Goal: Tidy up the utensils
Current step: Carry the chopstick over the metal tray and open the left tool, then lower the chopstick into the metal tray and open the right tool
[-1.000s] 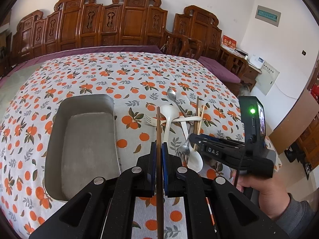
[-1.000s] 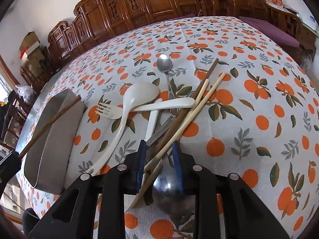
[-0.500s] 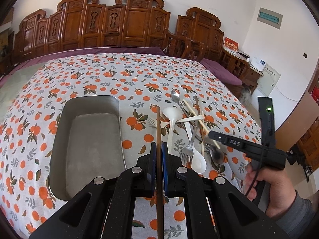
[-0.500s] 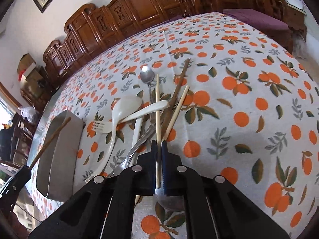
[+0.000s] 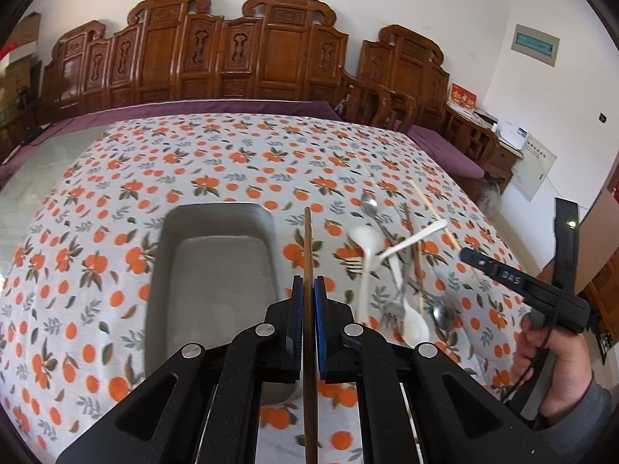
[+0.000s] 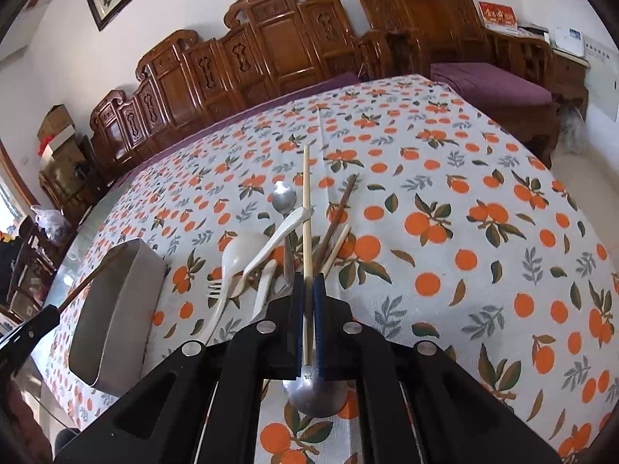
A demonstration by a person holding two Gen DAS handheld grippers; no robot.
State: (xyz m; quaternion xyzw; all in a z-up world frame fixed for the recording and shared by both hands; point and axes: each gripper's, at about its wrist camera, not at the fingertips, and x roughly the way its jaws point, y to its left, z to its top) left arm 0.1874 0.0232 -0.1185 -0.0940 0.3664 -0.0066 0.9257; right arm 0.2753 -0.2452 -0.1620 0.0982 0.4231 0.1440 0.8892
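The right gripper [image 5: 466, 256], lettered "DAS", at three o'clock, is clamping a pale chopstick [image 6: 306, 208]; left gripper [image 5: 308, 290] jaws are clamping a dark chopstick [image 5: 308, 247].

Right tool [image 6: 308, 290] clamped, lifted pale chopstick [image 6: 306, 208] (tip raised).

A matt grey metal tray [image 5: 211, 270] sits on woven, orange-printed cloth [image 6: 464, 232], beside glossy white plastic spoons [image 5: 365, 239], shiny steel spoons [image 6: 315, 394], pale and dark wooden chopsticks [image 6: 306, 208], and polished carved wood chairs [image 5: 232, 50].
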